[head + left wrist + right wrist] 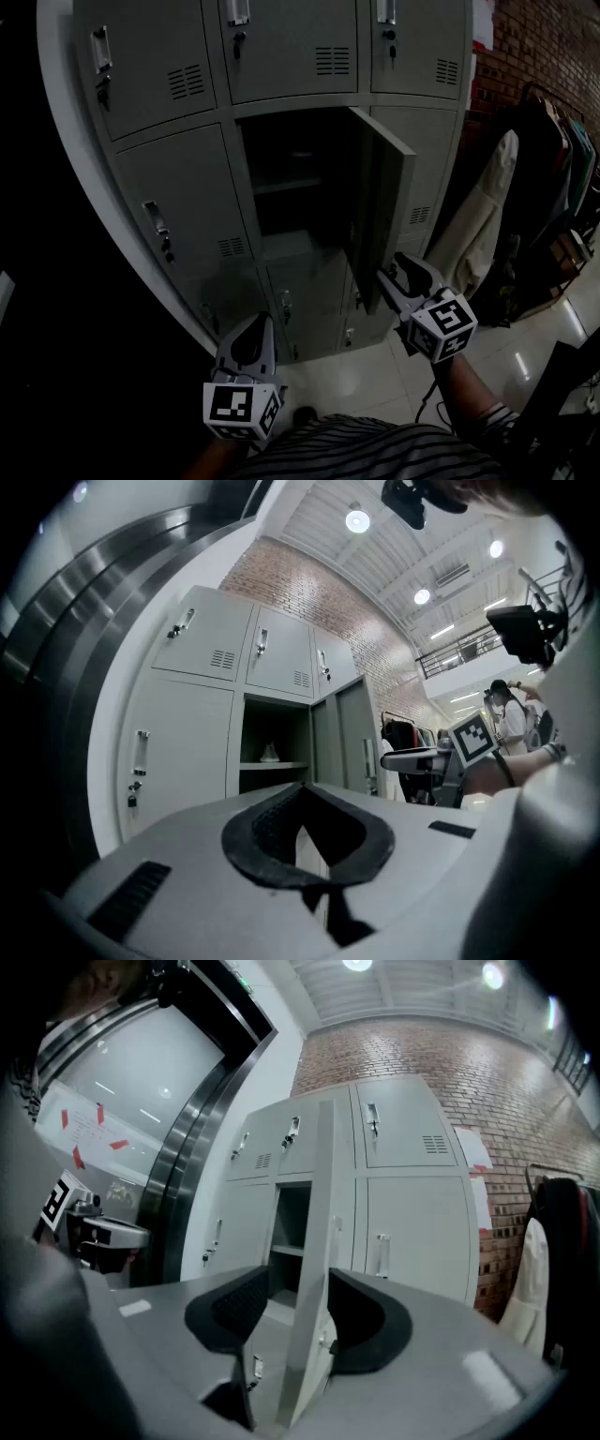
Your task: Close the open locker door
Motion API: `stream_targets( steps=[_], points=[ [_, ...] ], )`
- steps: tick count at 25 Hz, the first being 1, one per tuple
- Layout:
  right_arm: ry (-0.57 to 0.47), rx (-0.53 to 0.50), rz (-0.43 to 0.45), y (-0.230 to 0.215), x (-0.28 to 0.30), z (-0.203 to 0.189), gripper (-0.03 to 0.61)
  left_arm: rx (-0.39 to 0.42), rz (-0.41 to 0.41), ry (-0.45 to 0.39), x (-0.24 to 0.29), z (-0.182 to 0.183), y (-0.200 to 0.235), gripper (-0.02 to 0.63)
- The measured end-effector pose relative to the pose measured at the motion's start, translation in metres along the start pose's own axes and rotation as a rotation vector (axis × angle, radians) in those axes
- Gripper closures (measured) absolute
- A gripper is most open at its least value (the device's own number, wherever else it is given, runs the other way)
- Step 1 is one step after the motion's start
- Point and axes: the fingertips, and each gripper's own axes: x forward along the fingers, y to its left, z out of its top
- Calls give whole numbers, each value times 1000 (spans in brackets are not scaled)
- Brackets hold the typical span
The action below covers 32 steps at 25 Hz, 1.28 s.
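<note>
A bank of grey lockers (169, 197) faces me. The middle compartment (291, 187) stands open, with its door (380, 202) swung out to the right. My right gripper (394, 274) is at the door's lower free edge. In the right gripper view the door edge (314, 1204) stands between the jaws of this gripper (298, 1288). The jaws are wide apart and a gap shows beside the pads. My left gripper (255, 323) hangs lower, in front of the bottom lockers. Its tips meet and nothing is held (302, 789). A small pale object (270, 753) sits on the inner shelf.
The other locker doors (150, 70) are closed and carry handles and padlocks. At the right, a clothes rack (553, 178) with dark coats and a white garment (487, 234) stands before a brick wall (544, 37). Glossy floor tiles (375, 375) lie below. A person (511, 710) is at the far right.
</note>
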Motion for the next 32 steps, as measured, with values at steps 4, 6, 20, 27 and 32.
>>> stream_targets(
  steps=[4,6,20,27,32],
  points=[
    [3,7,-20,-10,33,-2,383,-9,-38,9,38,1,23,611],
    [3,16,-14,-11,45,-3,385,-10,-63,10,54,0,30,611],
    [16,-42,193,94,124,11,422,-49,-45,32,107,-19,97,611],
    [23,-18,275,128,205,11,445,-59,24,59,117,-30,144,611],
    [32,-33,263,130,256,9,451,-63,66,68,124,-37,177,611]
  ],
)
